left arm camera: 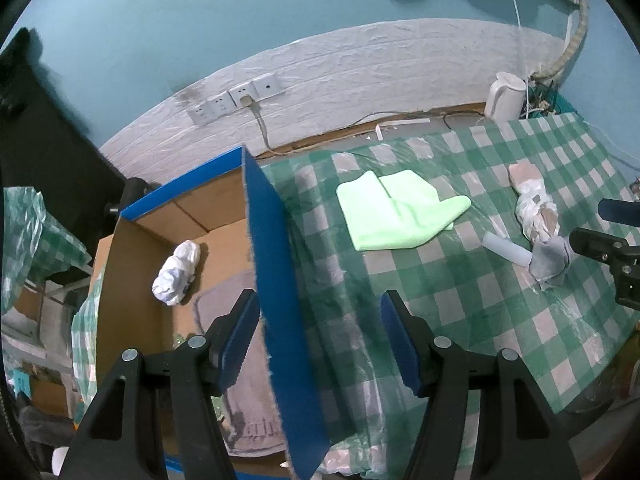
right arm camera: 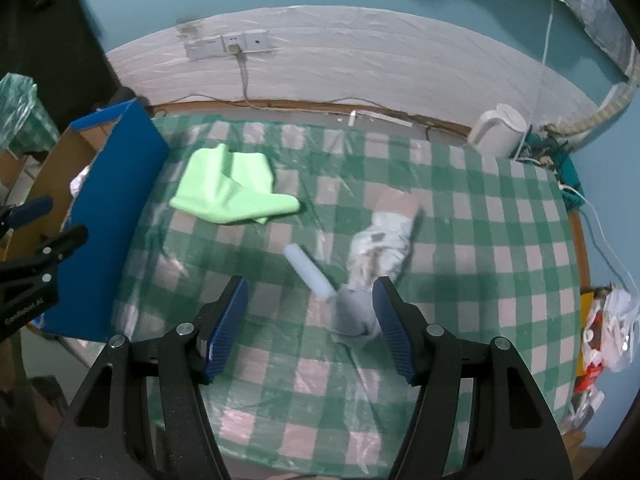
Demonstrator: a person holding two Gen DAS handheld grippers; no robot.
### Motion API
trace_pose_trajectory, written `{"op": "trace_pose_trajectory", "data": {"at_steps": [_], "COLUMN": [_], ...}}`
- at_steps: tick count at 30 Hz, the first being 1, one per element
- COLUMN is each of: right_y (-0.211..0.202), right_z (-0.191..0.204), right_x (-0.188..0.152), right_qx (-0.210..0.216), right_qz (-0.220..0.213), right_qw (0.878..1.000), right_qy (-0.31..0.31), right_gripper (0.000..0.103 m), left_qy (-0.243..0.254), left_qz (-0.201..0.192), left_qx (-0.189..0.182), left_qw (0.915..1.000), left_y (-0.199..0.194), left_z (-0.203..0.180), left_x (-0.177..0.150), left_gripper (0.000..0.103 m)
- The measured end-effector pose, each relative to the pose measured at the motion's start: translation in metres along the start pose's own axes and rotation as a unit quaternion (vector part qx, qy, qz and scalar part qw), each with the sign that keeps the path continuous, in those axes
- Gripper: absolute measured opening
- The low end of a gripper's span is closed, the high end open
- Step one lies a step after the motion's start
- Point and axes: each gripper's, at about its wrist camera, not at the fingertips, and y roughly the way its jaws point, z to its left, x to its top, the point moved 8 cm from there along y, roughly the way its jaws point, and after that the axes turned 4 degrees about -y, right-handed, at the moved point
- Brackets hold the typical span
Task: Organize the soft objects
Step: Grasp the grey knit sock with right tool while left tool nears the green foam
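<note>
1. One table carries the loose things; it is covered by a green and pale checked cloth under clear plastic.
2. One cardboard box with blue outer walls stands at the table's left edge, open at the top. Its near blue wall rises between the left gripper's two jaws without touching either.
3. Inside the box lie two soft things: one white crumpled bundle toward the back, and one grey-brown towel flat on the bottom, nearer the camera.
4. On the table lies one light green cloth, loosely folded, just right of the box.
5. One white and tan patterned sock lies stretched out near the table's middle, well apart from the green cloth.
6. One grey sock sits at the patterned sock's near end, touching it.
7. One white tube lies slanted, its lower end against the grey sock.
8. One left gripper hovers over the box's right wall, jaws apart and holding nothing.
9. One right gripper hangs above the table, jaws apart; the grey sock sits between them, close to the right jaw, but whether it touches I cannot tell.
10. One white kettle stands at the table's far right corner.
11. One row of three wall sockets sits on the white wall panel, with one plug in it.
</note>
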Motion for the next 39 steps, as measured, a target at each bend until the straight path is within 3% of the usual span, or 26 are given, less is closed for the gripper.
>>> {"op": "trace_pose_trajectory", "data": {"at_steps": [22, 39], "right_y": [0.044, 0.088], "right_z": [-0.043, -0.049], "right_x": [-0.026, -0.040], "right_qx": [-0.024, -0.009], "right_qz": [0.041, 0.086], "right_qw": [0.998, 0.995], "right_qy": [0.033, 0.044], "right_gripper": [0.065, 0.065], "left_qy": [0.024, 0.033], "left_qz": [0.027, 0.056], "left_qx": [0.000, -0.009], "left_qw": [0.9993, 0.9979], "left_y": [0.034, 0.071], "left_z": [-0.037, -0.055], "left_x": [0.008, 0.012], "left_gripper": [0.064, 0.065]}}
